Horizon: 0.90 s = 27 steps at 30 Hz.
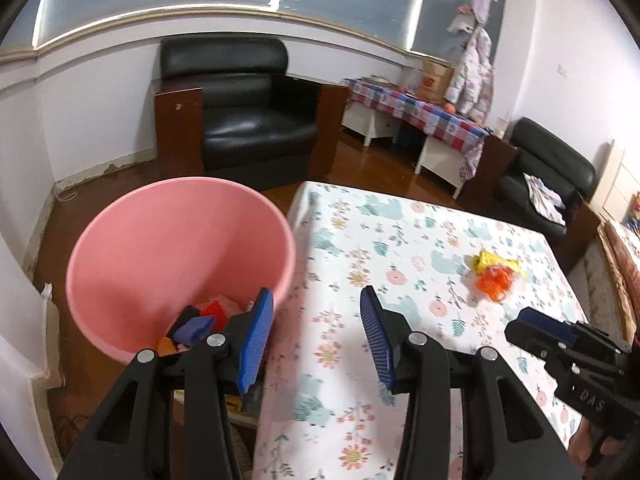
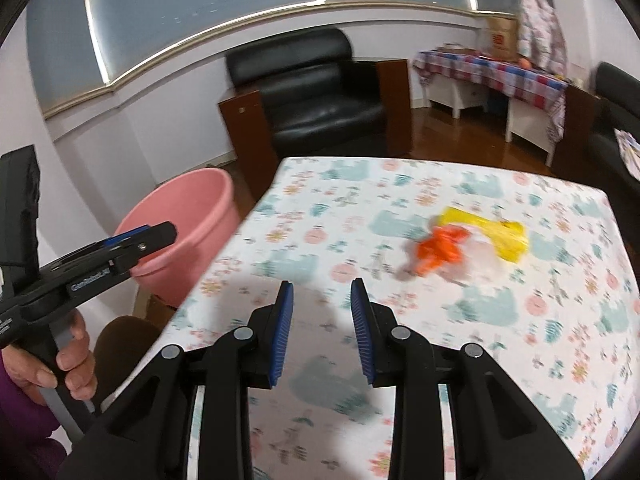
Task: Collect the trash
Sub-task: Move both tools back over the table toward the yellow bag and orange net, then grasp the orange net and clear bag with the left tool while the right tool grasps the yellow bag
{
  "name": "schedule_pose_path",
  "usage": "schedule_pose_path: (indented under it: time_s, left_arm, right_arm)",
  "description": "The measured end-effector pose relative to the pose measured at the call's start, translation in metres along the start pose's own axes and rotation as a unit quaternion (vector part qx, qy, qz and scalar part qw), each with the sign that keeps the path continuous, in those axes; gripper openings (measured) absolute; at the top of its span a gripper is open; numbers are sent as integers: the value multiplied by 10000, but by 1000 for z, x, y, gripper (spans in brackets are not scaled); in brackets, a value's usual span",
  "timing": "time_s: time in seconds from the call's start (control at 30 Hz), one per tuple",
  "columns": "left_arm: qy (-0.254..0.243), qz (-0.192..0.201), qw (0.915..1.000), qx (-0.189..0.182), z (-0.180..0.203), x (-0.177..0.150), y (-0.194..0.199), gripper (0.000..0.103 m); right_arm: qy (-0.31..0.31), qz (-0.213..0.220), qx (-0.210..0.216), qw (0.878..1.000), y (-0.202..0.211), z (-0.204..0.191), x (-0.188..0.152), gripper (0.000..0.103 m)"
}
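Right gripper gapes empty; orange-and-yellow trash lies ahead-right on tablecloth, apart.

Crumpled yellow and orange wrappers lie together on the floral counter; at 9 o'clock, pink bin holds scraps.

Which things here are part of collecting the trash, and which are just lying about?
Part of the job: pink bucket, orange scrap, yellow scrap, left gripper, right gripper.
Just there: black armchair, checked table, hanging jacket.
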<state>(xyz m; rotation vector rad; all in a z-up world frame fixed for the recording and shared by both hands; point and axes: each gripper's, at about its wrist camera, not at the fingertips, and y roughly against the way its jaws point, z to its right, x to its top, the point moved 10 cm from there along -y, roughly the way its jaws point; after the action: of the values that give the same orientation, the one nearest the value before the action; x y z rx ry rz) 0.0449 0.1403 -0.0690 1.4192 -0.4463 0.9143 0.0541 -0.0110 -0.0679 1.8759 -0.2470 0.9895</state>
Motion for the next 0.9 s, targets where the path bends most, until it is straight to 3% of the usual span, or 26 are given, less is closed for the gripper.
schedule_pose_path:
  time_s: [0.17, 0.37, 0.6, 0.9]
  left_arm:
    - [-257, -88, 9995, -181, 26, -2, -10, 45]
    - [-634, -186, 9956, -660, 71, -4, -21, 45]
    - [-844, -584, 9856, -1342, 132, -12, -43, 45]
    - [-1257, -728, 9755, -1650, 178, -19, -65, 45]
  right_arm:
    - [-250, 76, -248, 9994, 8, 31, -4, 30]
    - [-597, 179, -504, 9968, 18, 72, -8, 30]
    - [-893, 207, -683, 9935, 25, 106, -15, 30]
    - [-1164, 232, -721, 9903, 27, 129, -20, 30]
